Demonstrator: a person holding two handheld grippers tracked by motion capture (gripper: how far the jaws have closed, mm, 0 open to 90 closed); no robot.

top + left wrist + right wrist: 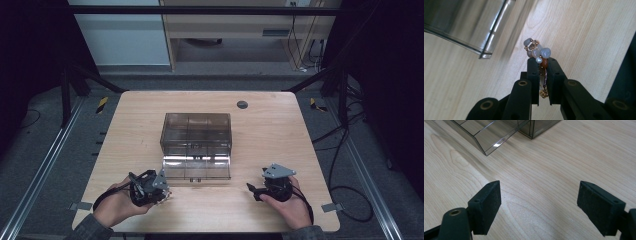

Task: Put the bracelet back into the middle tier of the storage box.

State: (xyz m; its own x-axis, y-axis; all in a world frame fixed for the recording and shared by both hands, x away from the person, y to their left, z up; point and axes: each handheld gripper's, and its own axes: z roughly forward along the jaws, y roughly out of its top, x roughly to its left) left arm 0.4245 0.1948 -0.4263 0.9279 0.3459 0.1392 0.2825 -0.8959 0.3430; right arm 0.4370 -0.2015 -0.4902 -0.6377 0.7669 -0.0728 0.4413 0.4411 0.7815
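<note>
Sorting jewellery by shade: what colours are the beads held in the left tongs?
Pale grey-blue, white and amber-brown beads, clearest in the left gripper view.

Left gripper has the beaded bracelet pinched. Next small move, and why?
Probably carry it toward the pulled-out drawer of the smoky clear organizer box. The left gripper is shut on the beaded bracelet, held over bare table beside the drawer's corner. The right gripper stands open and holds nothing.

Looks like a lab or test room: wooden table boxed in by black frame bars and floor rails, loose cables everywhere, hazard tape on grey carpet.
</note>
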